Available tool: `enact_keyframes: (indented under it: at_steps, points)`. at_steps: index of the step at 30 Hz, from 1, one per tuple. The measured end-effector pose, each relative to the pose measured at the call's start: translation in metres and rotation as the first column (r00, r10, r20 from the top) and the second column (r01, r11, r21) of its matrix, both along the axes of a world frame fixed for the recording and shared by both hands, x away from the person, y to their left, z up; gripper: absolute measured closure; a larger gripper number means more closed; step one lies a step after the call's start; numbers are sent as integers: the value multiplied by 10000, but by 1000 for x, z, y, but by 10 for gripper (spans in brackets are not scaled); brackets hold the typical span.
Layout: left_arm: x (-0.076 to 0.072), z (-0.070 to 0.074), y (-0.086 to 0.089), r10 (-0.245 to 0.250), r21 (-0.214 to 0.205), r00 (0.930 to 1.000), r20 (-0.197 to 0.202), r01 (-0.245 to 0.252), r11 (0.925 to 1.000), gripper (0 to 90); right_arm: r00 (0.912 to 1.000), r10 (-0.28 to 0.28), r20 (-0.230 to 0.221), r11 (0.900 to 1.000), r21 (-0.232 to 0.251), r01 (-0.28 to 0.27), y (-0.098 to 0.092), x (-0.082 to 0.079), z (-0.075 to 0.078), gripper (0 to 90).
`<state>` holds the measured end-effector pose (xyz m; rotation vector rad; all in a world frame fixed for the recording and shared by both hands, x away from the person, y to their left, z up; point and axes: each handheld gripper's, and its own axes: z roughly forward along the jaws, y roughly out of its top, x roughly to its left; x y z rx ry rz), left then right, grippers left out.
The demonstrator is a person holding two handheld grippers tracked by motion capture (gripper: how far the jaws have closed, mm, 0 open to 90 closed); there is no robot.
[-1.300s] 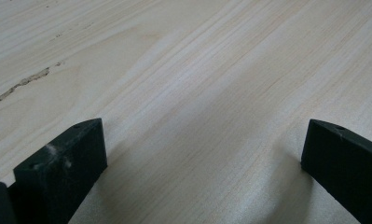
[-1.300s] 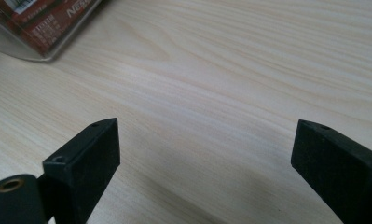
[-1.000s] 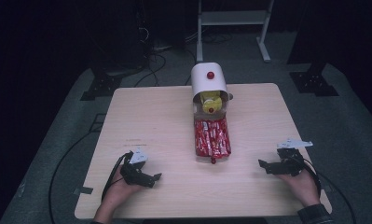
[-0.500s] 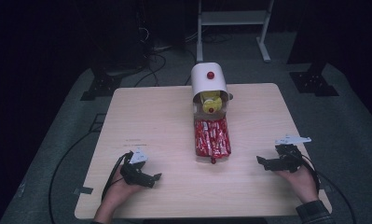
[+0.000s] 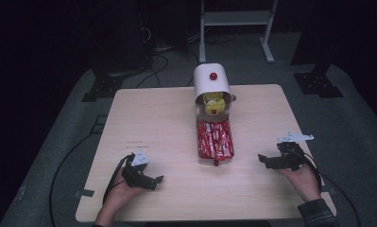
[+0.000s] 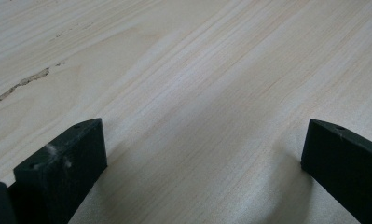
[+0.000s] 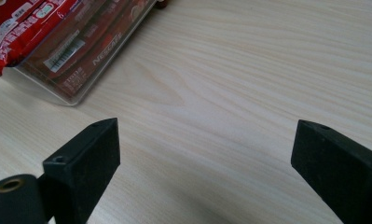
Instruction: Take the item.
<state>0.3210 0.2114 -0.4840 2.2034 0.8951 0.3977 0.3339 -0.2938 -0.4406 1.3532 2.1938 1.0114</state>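
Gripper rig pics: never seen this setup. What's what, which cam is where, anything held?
No robot arm here: a person holds a two-jaw tool in each hand.

The high view looks down on a wooden table from the person's side. The left gripper and right gripper sit near the front edge.

The two gripper views come from cameras riding on the tools, looking along their black jaws.

On the table: a white dome-shaped container with a red knob, yellow items in its open front, and a clear tray of red packets in front of it. The right gripper view catches the tray's corner.

Both grippers are open, holding nothing.
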Motion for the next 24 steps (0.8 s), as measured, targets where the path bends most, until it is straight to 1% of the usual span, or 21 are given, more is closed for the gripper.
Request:
enact_keyframes:
  at_steps: [2, 7, 13, 15, 19, 24]
  points:
    - [0, 0, 0, 0, 2, 10000, -1, 0, 10000, 0, 10000, 20, -84, 10000, -13, -21, 1, 1, 1, 72]
    - [0, 0, 0, -2, 23, 10000, -23, 2, 10000, 0, 10000, 45, -25, 10000, 24, -45, 2, 3, 5, 72]
    - [0, 0, 0, -4, 23, 10000, -25, 4, 10000, 0, 9999, 147, -53, 9999, 25, -147, 6, 5, 9, 72]
    - [0, 0, 0, -5, 21, 10000, -22, 5, 10000, 0, 9998, 218, -46, 9996, 188, -218, 9, 7, 10, 72]
    - [0, 0, 0, -4, 20, 10000, -24, 4, 10000, 0, 9995, 287, -125, 9995, 133, -286, 13, 9, 11, 72]
    - [0, 0, 0, -5, 20, 10000, -24, 5, 10000, 0, 9993, 360, -83, 9993, 145, -359, 17, 10, 14, 72]
